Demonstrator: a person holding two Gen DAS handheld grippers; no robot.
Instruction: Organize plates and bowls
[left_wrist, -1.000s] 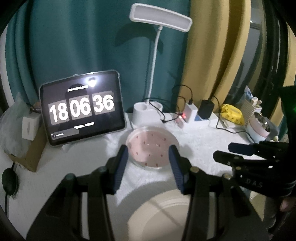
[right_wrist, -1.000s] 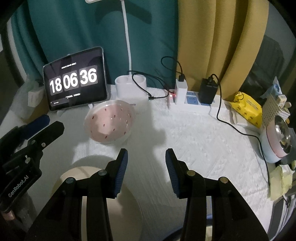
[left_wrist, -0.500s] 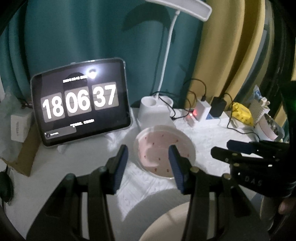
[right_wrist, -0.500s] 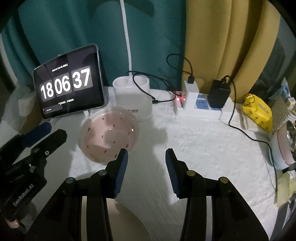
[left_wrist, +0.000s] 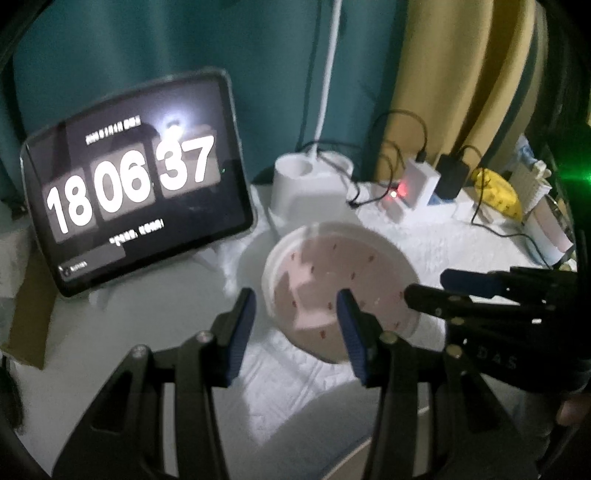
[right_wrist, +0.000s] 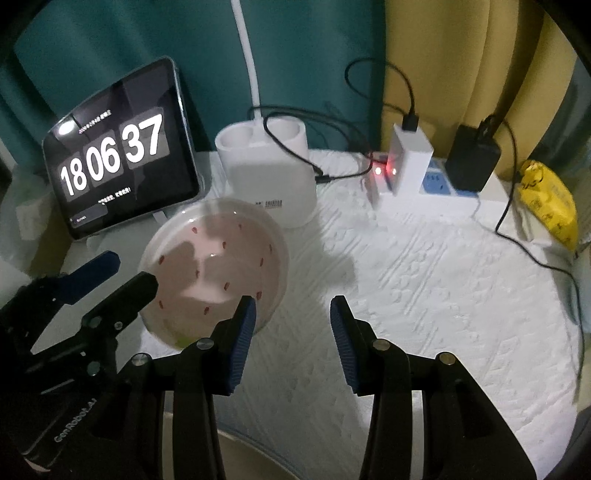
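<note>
A: Where's the pink bowl (left_wrist: 338, 291)?

B: Centre of the left wrist frame, sitting on the white cloth (right_wrist: 424, 280), just below the white lamp base (left_wrist: 310, 184). In the right wrist frame it's centre-left (right_wrist: 216, 273), right of the tablet clock (right_wrist: 118, 155).

A: Which tool is nearer?

B: Left gripper (left_wrist: 295, 314), I'd say. Bowl lies straight ahead of it; its right blue pad (left_wrist: 351, 339) overlaps the bowl's near rim in the frame, left pad sits off the rim to the left. Can't tell if it touches or hovers above.

A: State?

B: Spread wide, nothing held. Right gripper (right_wrist: 291, 332) same, wide and empty, aimed at bare cloth; the bowl is off to its left, with only its left pad (right_wrist: 242, 339) near the rim.

A: Bowl's round, so no long axis?

B: Right, what matters is the rim. Judging from this, the left tool needs one finger inside and one outside the near wall. As it stands the gap looks offset left of the bowl's centre, which could suit a rim pinch.

A: Other dish?

B: Cream plate (right_wrist: 258, 458), bottom edge of the right frame, under the gripper body, mostly hidden. Probably the stacking target, but that's a guess.

A: Risk?

B: Frame's blurry, and the right tool's fingers (left_wrist: 472, 291) crowd the bowl's right side.
</note>
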